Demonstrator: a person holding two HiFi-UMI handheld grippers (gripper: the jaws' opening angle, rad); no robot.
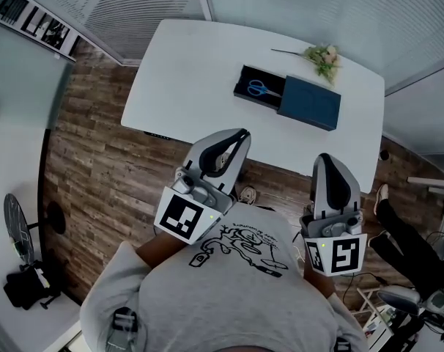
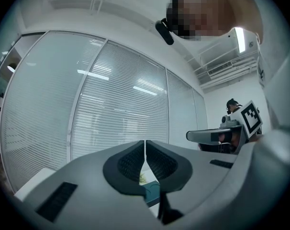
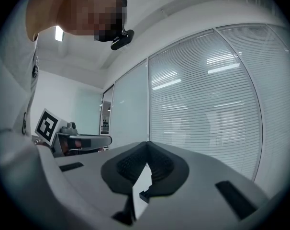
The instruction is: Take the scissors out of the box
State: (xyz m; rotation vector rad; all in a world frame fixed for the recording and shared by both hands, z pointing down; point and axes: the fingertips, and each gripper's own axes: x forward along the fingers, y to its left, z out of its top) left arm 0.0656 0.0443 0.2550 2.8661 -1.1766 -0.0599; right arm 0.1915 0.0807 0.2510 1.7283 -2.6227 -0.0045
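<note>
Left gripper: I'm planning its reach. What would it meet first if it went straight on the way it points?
Probably the dark blue box on the white table: the left gripper, jaws shut, aims over the table's near edge with nothing between, though depth is unclear.

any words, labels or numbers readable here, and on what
No text reads clearly.
T-shirt print: lettering around a line drawing, too blurred to read.
Marker cube of the left gripper: black-and-white square code, no words.
Marker cube of the right gripper: likewise.
Box, lid: no label visible.
</note>
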